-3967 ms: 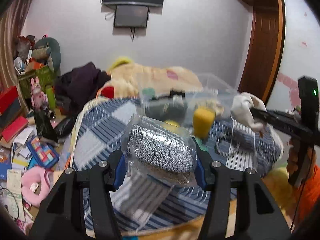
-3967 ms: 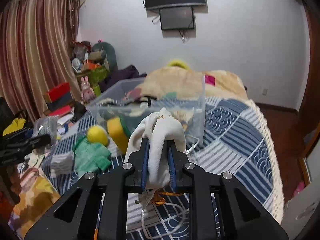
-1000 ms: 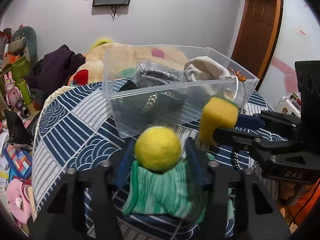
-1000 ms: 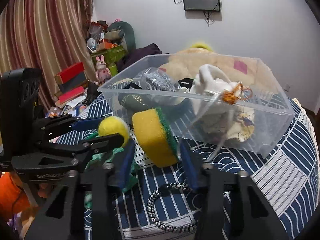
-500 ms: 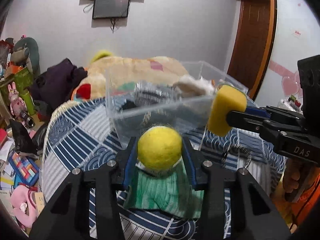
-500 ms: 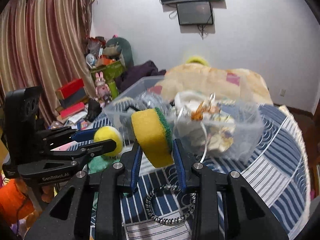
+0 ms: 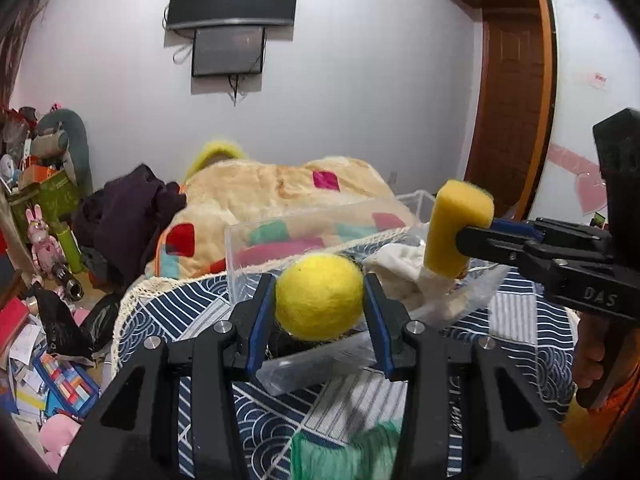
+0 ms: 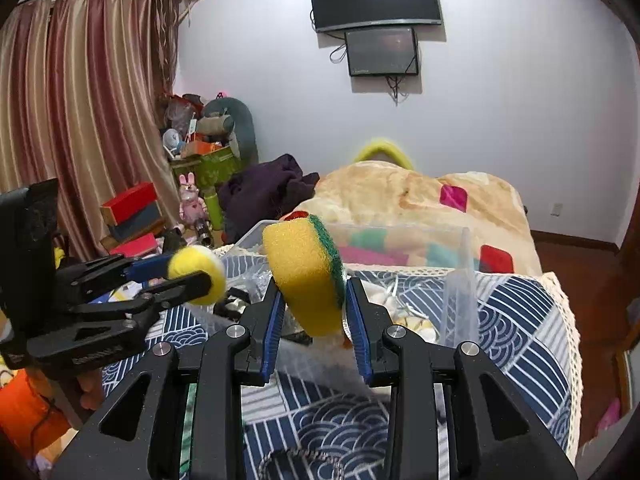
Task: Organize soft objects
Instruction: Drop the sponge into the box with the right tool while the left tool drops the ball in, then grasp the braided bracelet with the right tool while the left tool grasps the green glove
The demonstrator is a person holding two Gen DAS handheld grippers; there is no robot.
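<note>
Softness is judged for both loads: the ball [image 7: 319, 297], at frame centre, is pinched across its middle by the left gripper [image 7: 320, 308], and the sponge [image 8: 306, 276] is clamped by the right gripper [image 8: 312, 312] above the bin [image 7: 256, 240]; light pressure should suffice.

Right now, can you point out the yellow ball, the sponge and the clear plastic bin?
yellow ball [image 7: 319, 297]: left wrist view, middle of its fuzzy front face, between the left gripper's fingers.
sponge [image 8: 302, 276]: right wrist view, middle of its yellow foam face.
clear plastic bin [image 7: 280, 229]: left wrist view, its transparent far wall.
</note>
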